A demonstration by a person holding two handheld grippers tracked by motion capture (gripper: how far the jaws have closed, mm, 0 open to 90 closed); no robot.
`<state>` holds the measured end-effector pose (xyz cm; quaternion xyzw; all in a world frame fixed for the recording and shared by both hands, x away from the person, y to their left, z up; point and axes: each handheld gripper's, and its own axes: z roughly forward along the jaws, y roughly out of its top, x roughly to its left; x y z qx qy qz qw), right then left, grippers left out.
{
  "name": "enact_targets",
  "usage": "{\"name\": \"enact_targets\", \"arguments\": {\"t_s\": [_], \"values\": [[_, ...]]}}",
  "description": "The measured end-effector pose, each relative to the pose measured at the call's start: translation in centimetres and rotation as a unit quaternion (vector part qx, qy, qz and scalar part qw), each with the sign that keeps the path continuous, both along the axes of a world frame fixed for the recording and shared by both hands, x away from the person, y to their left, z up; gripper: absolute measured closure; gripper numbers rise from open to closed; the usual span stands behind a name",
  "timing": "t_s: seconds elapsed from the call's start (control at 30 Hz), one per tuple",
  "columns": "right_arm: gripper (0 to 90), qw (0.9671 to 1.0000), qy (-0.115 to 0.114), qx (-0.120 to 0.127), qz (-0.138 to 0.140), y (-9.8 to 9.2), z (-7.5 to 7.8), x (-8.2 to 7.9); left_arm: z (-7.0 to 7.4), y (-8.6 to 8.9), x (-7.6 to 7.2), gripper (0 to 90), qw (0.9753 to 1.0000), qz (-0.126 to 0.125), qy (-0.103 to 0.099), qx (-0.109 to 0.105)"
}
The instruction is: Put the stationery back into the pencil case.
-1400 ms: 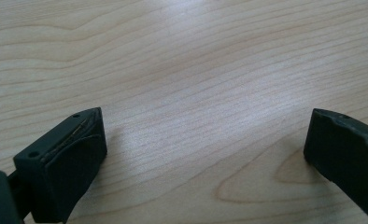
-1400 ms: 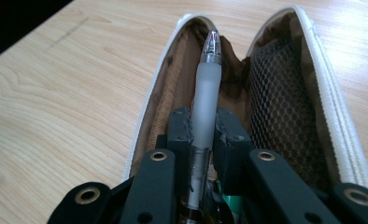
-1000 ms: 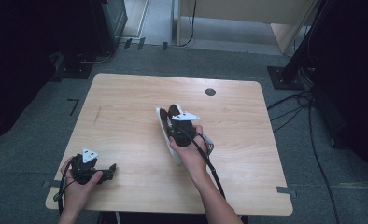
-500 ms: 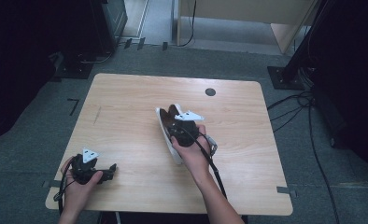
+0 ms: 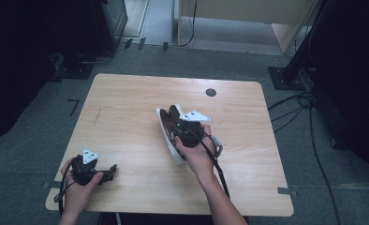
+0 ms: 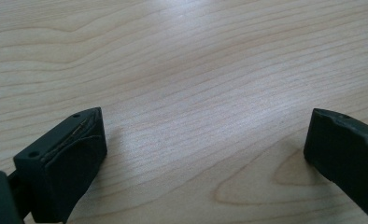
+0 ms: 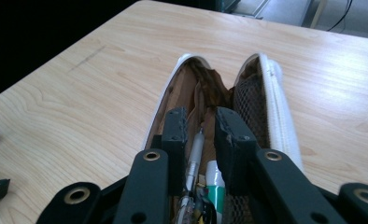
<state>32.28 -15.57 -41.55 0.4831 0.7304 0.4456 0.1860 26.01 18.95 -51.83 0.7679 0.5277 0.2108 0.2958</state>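
The right tool (image 7: 198, 128) hangs over an open white case (image 7: 275, 100) near the middle of the worktop (image 5: 126, 101). In the right gripper view its jaws stand a narrow gap apart, inside the mouth of the case. A silver pen (image 7: 195, 151) lies in that gap, running toward 12 o'clock. I cannot tell whether the jaws pinch the pen or only flank it. A green and white tube (image 7: 215, 186) lies just beside the pen, at about 5 o'clock from the jaw tips. The case has a brown lining (image 7: 182, 91) on its 9 o'clock half and a dark mesh pocket (image 7: 247, 100) on its 3 o'clock half. A white zip edge runs along the outer rim.

In the high view the right hand (image 5: 194, 150) grips the right tool (image 5: 175, 125) from 6 o'clock. The case (image 5: 166, 131) stretches from 11 o'clock to 5 o'clock beneath it.

The left tool (image 6: 205, 154) is wide open, its jaws well apart with bare wood between them. In the high view it (image 5: 111, 171) rests low at the 7 o'clock corner of the worktop, pointing toward 3 o'clock, well apart from the case. The left hand (image 5: 79, 187) holds it.

A small dark round cap (image 5: 210, 92) sits in the worktop at about 1 o'clock. Cables (image 5: 309, 122) trail on the grey floor at 3 o'clock.
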Motion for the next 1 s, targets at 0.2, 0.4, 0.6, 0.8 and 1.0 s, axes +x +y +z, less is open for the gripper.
{"name": "enact_targets", "arguments": {"t_s": [0.2, 0.4, 0.6, 0.8, 1.0], "values": [[70.0, 0.9997, -0.021, 0.005, -0.007, -1.1, 1.0, -0.5, -0.1, 0.0, 0.0, 0.0, 1.0000, 0.001, -0.005, -0.002], [66.2, 0.9992, -0.035, 0.005, -0.016, -2.5, 1.7, -0.8, -0.1, 0.0, 0.0, 0.0, 1.0000, 0.001, -0.004, -0.001], [61.6, 0.9983, -0.048, 0.001, -0.031, -4.1, 2.2, -1.0, -0.1, 0.0, 0.0, 0.0, 1.0000, 0.001, -0.004, -0.001], [56.4, 0.9973, -0.058, -0.006, -0.046, -5.6, 2.3, -1.2, -0.1, 0.0, 0.0, 0.0, 1.0000, 0.002, -0.004, -0.001], [52.3, 0.9961, -0.064, -0.009, -0.060, -7.2, 2.2, -1.3, -0.1, 0.0, 0.0, 0.0, 1.0000, 0.001, -0.004, -0.002]]}}
